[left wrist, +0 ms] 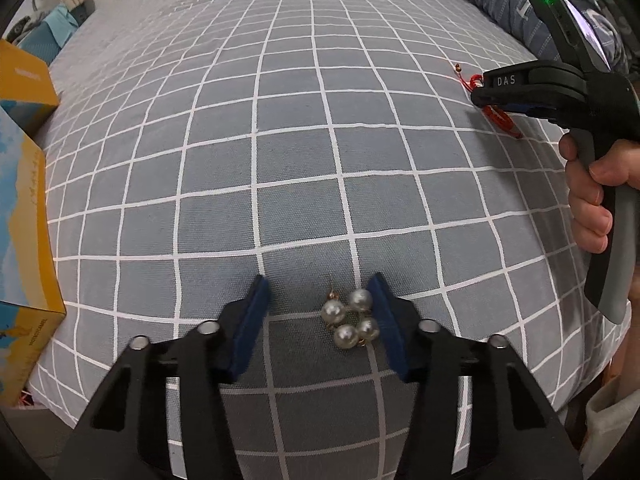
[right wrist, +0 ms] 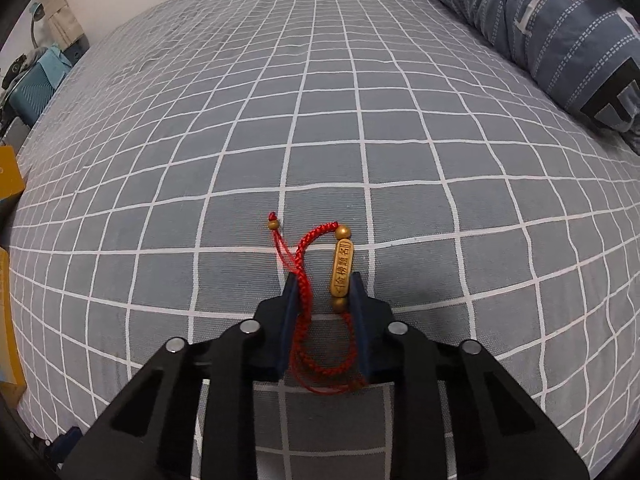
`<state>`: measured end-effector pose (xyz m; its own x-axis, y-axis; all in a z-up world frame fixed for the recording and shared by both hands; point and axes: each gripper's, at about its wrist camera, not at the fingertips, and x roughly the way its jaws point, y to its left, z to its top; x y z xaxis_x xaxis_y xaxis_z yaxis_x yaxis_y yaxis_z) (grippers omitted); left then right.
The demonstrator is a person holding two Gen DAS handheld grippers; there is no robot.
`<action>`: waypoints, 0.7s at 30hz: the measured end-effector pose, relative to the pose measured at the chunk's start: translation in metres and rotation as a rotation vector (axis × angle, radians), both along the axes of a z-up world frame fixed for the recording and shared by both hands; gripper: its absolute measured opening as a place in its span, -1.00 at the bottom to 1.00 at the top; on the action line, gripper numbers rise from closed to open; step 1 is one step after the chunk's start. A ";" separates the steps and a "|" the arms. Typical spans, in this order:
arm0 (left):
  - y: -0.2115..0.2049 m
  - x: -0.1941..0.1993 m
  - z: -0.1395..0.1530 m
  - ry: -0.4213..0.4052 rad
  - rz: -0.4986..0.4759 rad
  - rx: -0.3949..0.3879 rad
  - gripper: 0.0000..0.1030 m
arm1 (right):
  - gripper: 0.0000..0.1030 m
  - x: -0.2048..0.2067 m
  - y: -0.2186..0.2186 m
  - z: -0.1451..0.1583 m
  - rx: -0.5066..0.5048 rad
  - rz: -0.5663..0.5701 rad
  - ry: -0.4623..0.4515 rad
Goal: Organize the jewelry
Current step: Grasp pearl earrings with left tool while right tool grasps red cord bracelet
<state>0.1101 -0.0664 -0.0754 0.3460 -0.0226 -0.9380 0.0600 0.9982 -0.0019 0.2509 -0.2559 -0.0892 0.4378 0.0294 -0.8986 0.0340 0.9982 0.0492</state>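
Observation:
A cluster of pearl earrings (left wrist: 351, 317) lies on the grey checked bedsheet (left wrist: 304, 152) between the open fingers of my left gripper (left wrist: 320, 292), close to its right pad. A red braided cord bracelet (right wrist: 316, 312) with a gold engraved charm (right wrist: 341, 267) lies on the sheet (right wrist: 320, 120) between the fingers of my right gripper (right wrist: 324, 284), which stand partly apart around it without clamping it. In the left wrist view the right gripper (left wrist: 478, 98) sits at the far right over the red cord (left wrist: 498, 114).
Yellow and blue cardboard boxes (left wrist: 24, 208) stand at the left edge of the bed. A blue patterned pillow (right wrist: 552, 28) lies at the back right. A teal case (right wrist: 34, 88) stands beyond the bed's far left edge.

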 end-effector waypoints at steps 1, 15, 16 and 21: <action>0.000 0.002 0.001 0.004 -0.004 -0.007 -0.31 | -0.61 0.000 0.000 0.000 -0.002 -0.004 0.000; 0.005 0.005 0.006 -0.020 -0.022 -0.032 -0.79 | -0.77 -0.004 -0.001 0.003 -0.007 -0.031 -0.013; 0.007 0.005 0.006 -0.023 -0.020 -0.033 -0.79 | -0.77 -0.004 -0.001 0.003 -0.007 -0.031 -0.014; 0.008 0.000 0.012 -0.042 -0.016 -0.040 -0.79 | -0.77 -0.005 -0.002 0.007 -0.009 -0.035 -0.017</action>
